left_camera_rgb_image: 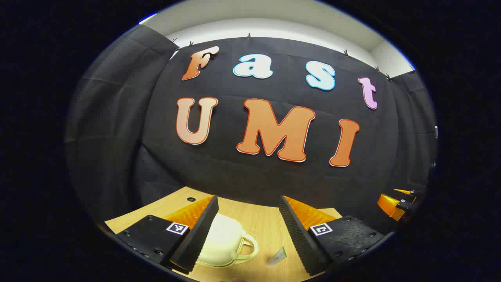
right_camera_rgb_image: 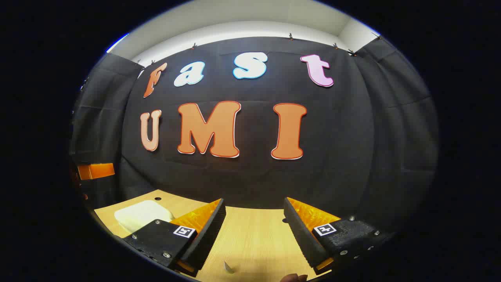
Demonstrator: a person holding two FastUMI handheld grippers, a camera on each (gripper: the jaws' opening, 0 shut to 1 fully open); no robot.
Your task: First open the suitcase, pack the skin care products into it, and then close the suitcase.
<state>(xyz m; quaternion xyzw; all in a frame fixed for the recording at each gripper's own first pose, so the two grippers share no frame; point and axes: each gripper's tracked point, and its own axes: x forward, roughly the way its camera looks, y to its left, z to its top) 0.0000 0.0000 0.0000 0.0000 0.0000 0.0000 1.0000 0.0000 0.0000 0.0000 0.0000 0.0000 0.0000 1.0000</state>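
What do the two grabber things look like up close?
Each hand-held gripper, left and right, has two wedge-shaped fingers with ridged, saw-toothed inner faces. Behind each finger sits a flat block with small screws and a square black-and-white marker sticker. Ribbed panels line the fingers' outer sides. No cables or sleeves are visible.

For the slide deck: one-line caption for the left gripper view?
Open left gripper poised above the closed cream suitcase on the wooden table, a small tube beside it.

The left gripper's finger point(left_camera_rgb_image: 195, 239) hides part of the cream suitcase point(left_camera_rgb_image: 225, 244), its lower edge cut off.
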